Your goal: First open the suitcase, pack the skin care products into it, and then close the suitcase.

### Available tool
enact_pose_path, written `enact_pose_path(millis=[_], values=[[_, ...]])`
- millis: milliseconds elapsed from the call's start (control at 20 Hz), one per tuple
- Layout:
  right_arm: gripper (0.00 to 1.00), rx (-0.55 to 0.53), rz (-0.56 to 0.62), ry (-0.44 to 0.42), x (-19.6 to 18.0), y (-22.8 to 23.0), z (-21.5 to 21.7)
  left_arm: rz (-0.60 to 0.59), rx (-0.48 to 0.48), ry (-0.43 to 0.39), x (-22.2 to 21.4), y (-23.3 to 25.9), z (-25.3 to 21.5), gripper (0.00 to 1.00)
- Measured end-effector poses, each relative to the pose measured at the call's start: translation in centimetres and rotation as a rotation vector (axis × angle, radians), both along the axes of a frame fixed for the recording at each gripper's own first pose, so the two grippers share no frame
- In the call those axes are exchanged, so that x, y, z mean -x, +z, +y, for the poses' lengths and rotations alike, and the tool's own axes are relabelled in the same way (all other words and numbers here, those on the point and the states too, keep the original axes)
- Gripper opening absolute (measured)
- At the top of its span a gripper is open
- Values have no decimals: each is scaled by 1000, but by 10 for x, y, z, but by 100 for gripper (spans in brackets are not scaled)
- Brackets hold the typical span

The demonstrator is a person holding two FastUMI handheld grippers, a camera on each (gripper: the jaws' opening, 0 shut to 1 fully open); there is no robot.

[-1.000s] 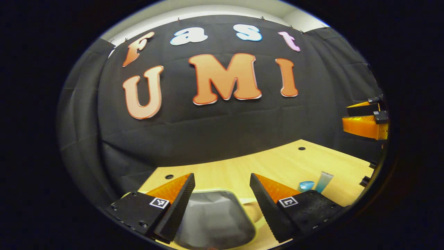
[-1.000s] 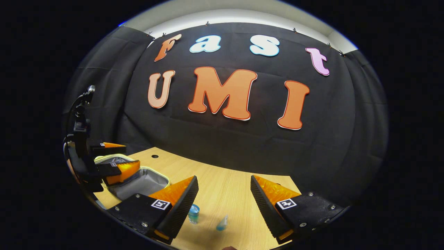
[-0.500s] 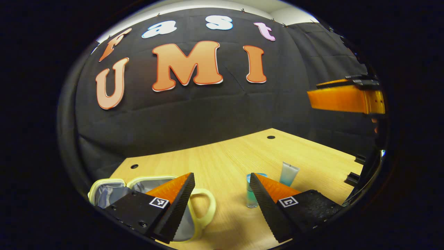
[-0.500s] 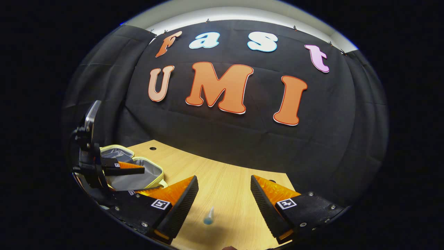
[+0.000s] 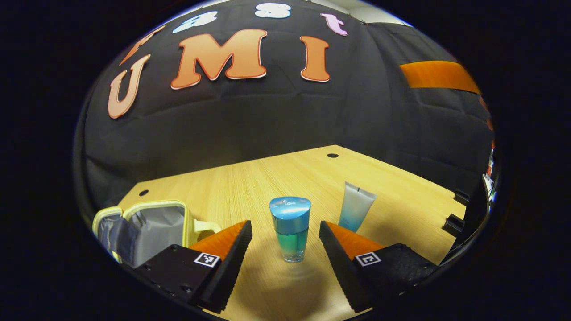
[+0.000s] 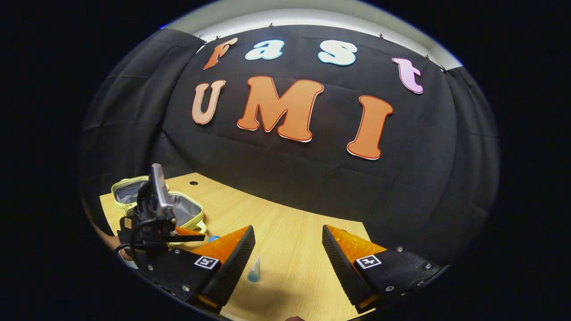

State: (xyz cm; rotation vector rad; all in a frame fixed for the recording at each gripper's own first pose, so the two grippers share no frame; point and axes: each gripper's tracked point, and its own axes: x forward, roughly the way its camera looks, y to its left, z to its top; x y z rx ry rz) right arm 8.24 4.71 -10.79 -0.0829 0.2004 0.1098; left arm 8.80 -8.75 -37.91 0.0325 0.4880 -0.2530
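The bottle stands upright on the surface, between the spread fingers of the left gripper but touching neither. The tube lies just beside it; the suitcase sits open to the left. The right gripper hangs open above the tube. The bottle looks tall and narrow — an off-centre closing could tip it, and 1 finger might nudge the tube.

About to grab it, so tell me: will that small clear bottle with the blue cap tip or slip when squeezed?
The small clear bottle with the blue cap stands upright, tall and narrow, so a nudge may tip it. Its smooth wall looks slippery. The wide cap probably makes it top-heavy.
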Motion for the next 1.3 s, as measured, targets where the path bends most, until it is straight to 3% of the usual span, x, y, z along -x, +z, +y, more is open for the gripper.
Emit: enact_pose_path(millis=[150, 300, 350, 450, 500, 800, 1050, 1300], values=[[96, -8, 13, 15, -1, -13, 0, 48, 19, 8, -10, -24, -5, 95], [96, -18, 34, 40, -1, -26, 6, 66, 36, 15, -13, -34, -5, 72], [96, -17, 42, 48, -1, -32, 8, 75, 39, 13, -14, -40, -8, 73], [96, -18, 55, 65, 1, -44, 12, 74, 34, 1, -11, -43, -13, 62], [96, -21, 63, 74, 3, -52, 14, 61, 22, -2, -15, -45, -14, 49], [96, -45, 130, 120, 6, -111, 28, 19, 29, -13, -13, -38, -14, 45], [96, -80, 211, 181, -2, -146, 42, -35, -43, 11, -3, -2, 3, 45], [96, -80, 299, 261, -12, -185, 63, -14, 2, 135, 7, 37, 35, 45]])
